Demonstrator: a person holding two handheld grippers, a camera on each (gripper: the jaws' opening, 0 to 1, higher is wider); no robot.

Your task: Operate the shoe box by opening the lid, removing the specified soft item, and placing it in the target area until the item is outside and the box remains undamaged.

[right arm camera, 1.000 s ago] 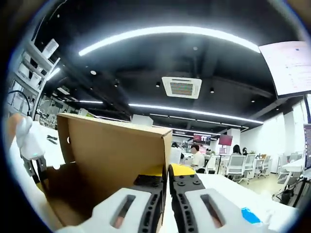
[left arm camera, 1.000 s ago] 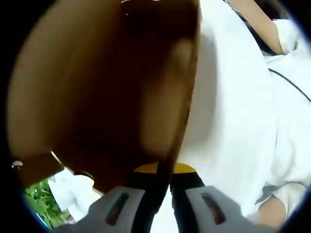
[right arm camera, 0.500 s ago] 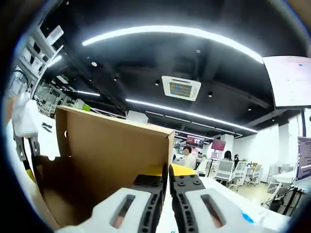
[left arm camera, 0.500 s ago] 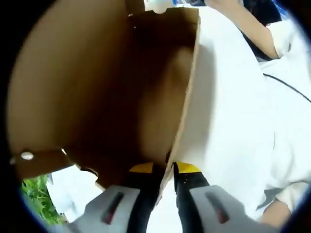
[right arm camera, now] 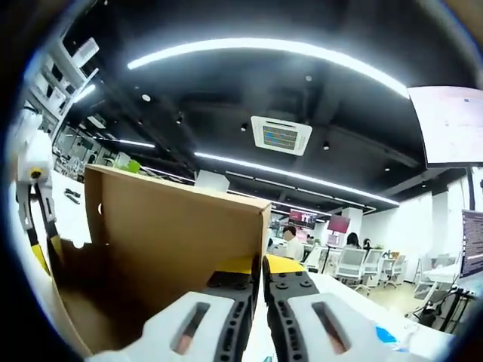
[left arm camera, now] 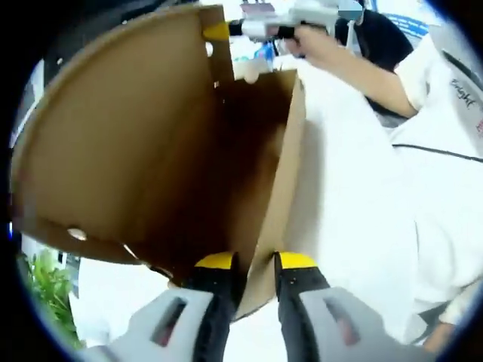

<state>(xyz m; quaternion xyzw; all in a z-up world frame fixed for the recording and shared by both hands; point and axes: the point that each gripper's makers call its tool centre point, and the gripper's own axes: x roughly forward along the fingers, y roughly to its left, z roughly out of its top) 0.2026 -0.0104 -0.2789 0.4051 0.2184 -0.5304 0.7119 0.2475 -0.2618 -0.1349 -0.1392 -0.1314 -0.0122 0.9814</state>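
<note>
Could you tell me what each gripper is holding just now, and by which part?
Both hold the cardboard shoe box: the left gripper pinches a side wall's edge, the right gripper the raised lid's edge.

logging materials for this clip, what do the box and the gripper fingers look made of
Box: brown cardboard, matte; its thin raw edge shows along the wall the left gripper pinches. Fingers: black, ridged, probably rubber or plastic, with yellow tips, on pale plastic-looking bodies.

One shoe box (left arm camera: 151, 151), two grippers: left gripper (left arm camera: 253, 264), right gripper (right arm camera: 260, 275).
</note>
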